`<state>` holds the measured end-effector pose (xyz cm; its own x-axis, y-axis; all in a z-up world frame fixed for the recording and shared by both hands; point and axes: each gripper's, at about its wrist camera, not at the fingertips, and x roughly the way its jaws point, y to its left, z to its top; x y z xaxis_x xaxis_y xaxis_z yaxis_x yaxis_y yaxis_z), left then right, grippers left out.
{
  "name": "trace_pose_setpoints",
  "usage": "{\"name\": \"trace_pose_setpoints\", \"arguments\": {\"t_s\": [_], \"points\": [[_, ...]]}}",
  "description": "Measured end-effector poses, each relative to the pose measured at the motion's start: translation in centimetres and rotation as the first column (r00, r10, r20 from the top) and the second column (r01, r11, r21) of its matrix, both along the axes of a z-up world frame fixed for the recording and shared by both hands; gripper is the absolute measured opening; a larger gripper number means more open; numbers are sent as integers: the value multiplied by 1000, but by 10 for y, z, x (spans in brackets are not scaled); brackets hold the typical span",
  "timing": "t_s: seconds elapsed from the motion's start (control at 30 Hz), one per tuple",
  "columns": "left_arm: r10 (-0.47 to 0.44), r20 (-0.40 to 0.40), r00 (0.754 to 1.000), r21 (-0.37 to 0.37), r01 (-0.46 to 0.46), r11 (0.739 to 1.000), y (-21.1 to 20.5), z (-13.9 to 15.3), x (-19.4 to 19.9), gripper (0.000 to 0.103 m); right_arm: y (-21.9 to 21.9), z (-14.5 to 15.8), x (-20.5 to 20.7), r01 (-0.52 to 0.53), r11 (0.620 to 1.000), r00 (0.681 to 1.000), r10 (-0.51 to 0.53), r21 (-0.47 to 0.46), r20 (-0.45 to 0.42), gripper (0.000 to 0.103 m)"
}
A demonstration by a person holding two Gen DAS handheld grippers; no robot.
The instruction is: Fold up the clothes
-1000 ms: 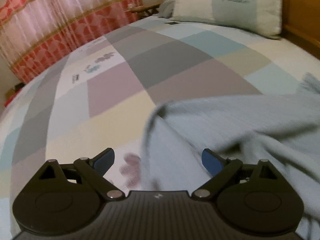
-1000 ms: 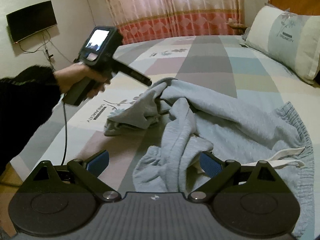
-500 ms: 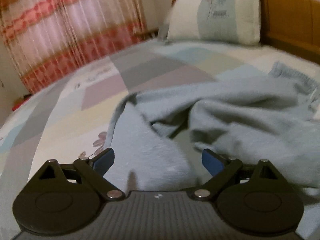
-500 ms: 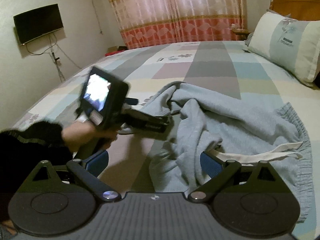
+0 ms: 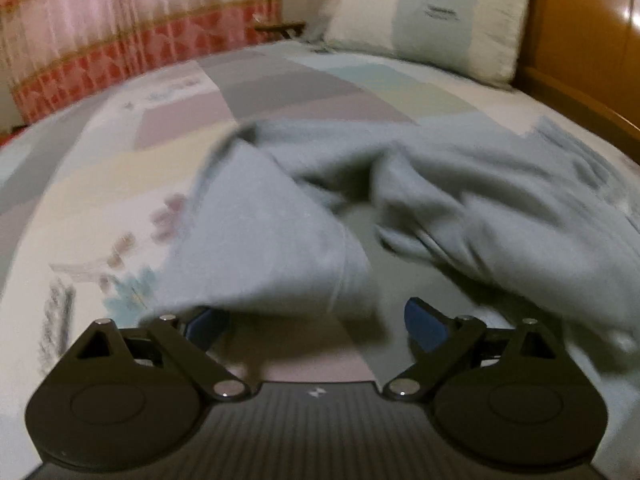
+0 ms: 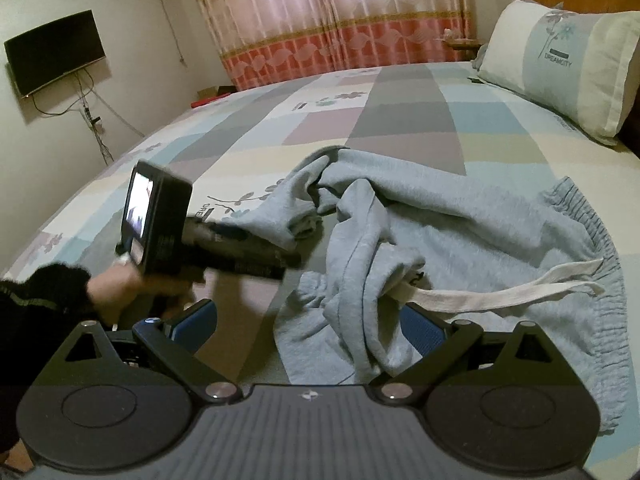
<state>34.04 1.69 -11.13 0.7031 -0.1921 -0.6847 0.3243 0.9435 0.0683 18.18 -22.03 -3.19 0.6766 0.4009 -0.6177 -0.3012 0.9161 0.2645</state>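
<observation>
Crumpled light grey sweatpants [image 6: 460, 232] lie on the bed, their elastic waistband [image 6: 580, 216] to the right and a white drawstring [image 6: 500, 290] trailing across the front. My left gripper [image 5: 316, 322] is open and low over the sheet, with one leg's cuff [image 5: 272, 248] lying just ahead of its blue fingers. The right wrist view shows that left gripper [image 6: 286, 266], held by a hand in a black sleeve, reaching under the folded leg end [image 6: 288, 220]. My right gripper [image 6: 308, 326] is open, with the other bunched leg [image 6: 352, 300] between and ahead of its fingers.
The bed carries a patchwork sheet [image 6: 400, 120]. A pillow [image 6: 560, 64] leans on the wooden headboard [image 5: 580, 40] at the far right. Red patterned curtains [image 6: 340, 20] hang behind the bed, and a wall TV [image 6: 52, 56] is at the left.
The left gripper has dropped from above the bed down to the sheet and moved in at the leg cuff. The right gripper has edged closer to the pants. Both stayed open.
</observation>
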Motion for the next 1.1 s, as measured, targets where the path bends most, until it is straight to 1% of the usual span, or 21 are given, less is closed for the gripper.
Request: {"name": "trace_pose_setpoints", "arguments": {"t_s": [0.07,0.17,0.27,0.37,0.43,0.5,0.6,0.7,0.8,0.9,1.0,1.07,1.1], "points": [[31,23,999,14,-31,999,8,5,11,95,-2,-2,2,8,1000,1000,-8,-1,-6,100],[100,36,994,57,-102,993,21,8,35,95,-3,-5,5,15,1000,1000,-15,-4,-19,100],[147,40,988,79,-150,986,31,8,44,95,-2,-8,6,12,1000,1000,-11,1,-26,100],[131,78,988,150,-141,979,21,4,40,95,0,-8,7,5,1000,1000,-5,0,-28,100],[140,77,987,234,-155,960,14,-6,43,95,1,-9,8,2,1000,1000,-2,-2,-31,100],[162,74,984,269,-176,947,18,-13,46,96,2,-9,7,3,1000,999,-3,-7,-32,100],[204,141,969,311,-239,920,38,-8,50,97,-1,-9,6,11,1000,1000,-11,-17,-28,100],[280,189,941,349,-330,877,65,7,64,96,-5,-11,8,26,1000,999,-27,-15,-37,100],[320,177,931,310,-362,879,87,24,73,95,-4,-13,9,25,1000,999,-25,-1,-48,100],[308,137,941,227,-333,915,93,34,65,95,1,-14,10,11,1000,999,-11,0,-50,100],[277,62,959,159,-284,946,88,29,51,95,7,-14,10,-6,1000,999,6,-15,-44,100],[281,27,959,109,-282,953,87,23,43,95,9,-13,9,-11,1000,999,10,-24,-42,100],[289,24,957,87,-290,953,88,20,36,95,9,-13,9,-12,1000,999,11,-26,-42,100]]}}
